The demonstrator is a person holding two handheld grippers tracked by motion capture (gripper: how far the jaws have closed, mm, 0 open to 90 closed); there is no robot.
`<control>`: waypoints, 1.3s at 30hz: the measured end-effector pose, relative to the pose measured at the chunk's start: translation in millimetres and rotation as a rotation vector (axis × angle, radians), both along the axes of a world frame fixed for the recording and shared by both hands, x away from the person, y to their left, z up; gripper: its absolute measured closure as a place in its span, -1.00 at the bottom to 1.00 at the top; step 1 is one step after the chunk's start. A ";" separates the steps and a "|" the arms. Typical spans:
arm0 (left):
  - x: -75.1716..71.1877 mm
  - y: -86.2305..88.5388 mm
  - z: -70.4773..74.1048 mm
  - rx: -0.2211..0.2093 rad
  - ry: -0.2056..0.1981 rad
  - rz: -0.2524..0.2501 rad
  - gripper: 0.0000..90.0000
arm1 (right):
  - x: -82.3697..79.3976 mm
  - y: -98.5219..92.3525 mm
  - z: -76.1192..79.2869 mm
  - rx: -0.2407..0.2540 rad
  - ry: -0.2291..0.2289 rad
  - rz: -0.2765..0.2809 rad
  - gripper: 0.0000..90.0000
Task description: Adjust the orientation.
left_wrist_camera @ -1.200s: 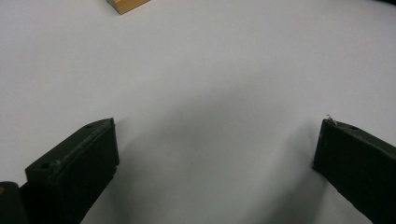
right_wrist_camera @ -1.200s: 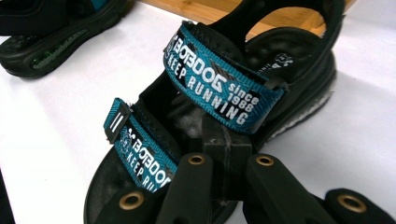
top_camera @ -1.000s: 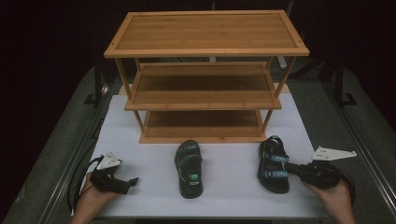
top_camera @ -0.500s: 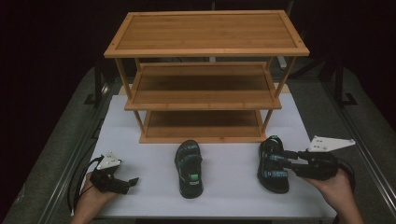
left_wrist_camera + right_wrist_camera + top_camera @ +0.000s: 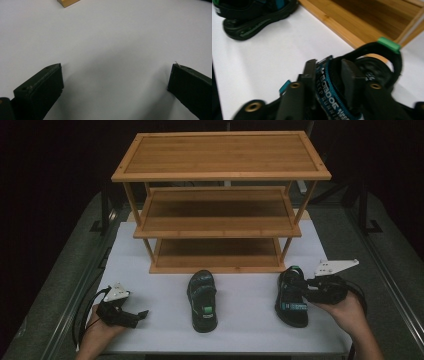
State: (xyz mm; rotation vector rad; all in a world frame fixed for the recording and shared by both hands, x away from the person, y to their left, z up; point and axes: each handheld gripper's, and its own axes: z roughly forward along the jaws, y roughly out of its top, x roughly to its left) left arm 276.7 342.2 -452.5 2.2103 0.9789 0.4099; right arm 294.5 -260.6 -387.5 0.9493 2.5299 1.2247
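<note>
A black sandal with teal trim [image 5: 291,296] is shown on the white bench [image 5: 250,330], gripped by the right tongs [image 5: 304,287]. In the right gripper view the two jaws are seen closed on the sandal's teal-edged strap [image 5: 327,82], one jaw on each face of it; the jaws have just been closing on this strap. The sandal's long axis is seen to run from the person's side toward the wooden rack [image 5: 220,200], roughly crosswise to the tongs, which enter from the sandal's right side. The end with the green pull tab [image 5: 389,44] is pointed at the rack's lowest shelf [image 5: 372,22] and lies just beyond the jaw tips; the opposite end is directed toward the person.

A second matching sandal [image 5: 202,300] is placed well to the left of the right tongs, its long axis roughly parallel to the first, between the two hands.

The left tongs [image 5: 139,315] are held low over the bench, well apart from both sandals; in the left gripper view the jaws are seen spread wide with bare bench between them.
</note>
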 end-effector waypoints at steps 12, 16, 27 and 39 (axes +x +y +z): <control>0.0 0.0 0.0 0.000 0.001 0.000 -1.00 | 2.3 28.7 12.8 0.116 0.006 0.055 0.68; 0.1 0.0 0.0 -0.001 0.001 0.000 -1.00 | 7.4 54.6 20.7 0.143 0.006 0.085 0.68; 0.1 0.1 0.1 -0.001 0.002 0.000 -1.00 | 17.3 123.8 8.3 0.090 0.039 0.139 0.68; 0.2 0.0 0.0 -0.001 0.002 0.000 -1.00 | 17.7 115.6 15.6 0.138 -0.027 0.103 0.51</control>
